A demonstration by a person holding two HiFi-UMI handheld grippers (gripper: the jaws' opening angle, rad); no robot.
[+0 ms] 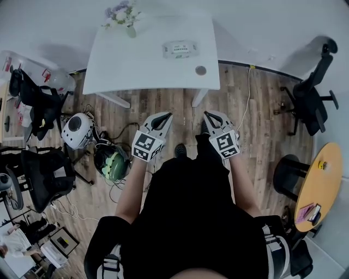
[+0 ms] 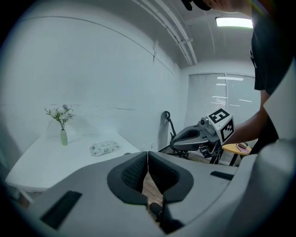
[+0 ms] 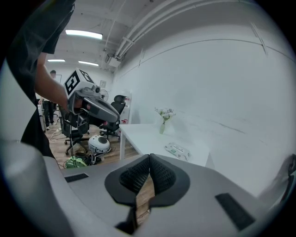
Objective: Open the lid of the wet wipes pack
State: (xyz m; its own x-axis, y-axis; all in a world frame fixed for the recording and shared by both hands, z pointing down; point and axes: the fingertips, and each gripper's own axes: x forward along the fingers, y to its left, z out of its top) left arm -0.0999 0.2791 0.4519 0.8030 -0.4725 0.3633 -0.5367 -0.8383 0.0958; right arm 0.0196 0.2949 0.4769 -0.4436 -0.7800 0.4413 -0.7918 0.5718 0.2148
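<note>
Left gripper [image 1: 163,116] and right gripper [image 1: 209,115], both closed, empty, side by side.

1. White table [image 1: 136,65] against the wall; vase of flowers [image 1: 124,16] at its far left corner, round grommet [image 1: 200,70] near the front right
2. Black office chair [image 1: 311,98] at right; two darker chairs [image 1: 41,103] at left
3. Round yellow table [image 1: 322,185] at the right edge (items on it too small to tell)
4. Wood floor [image 1: 163,106]: white round appliance [image 1: 78,131] just beside a green-and-black object [image 1: 112,162], cables around both
</note>
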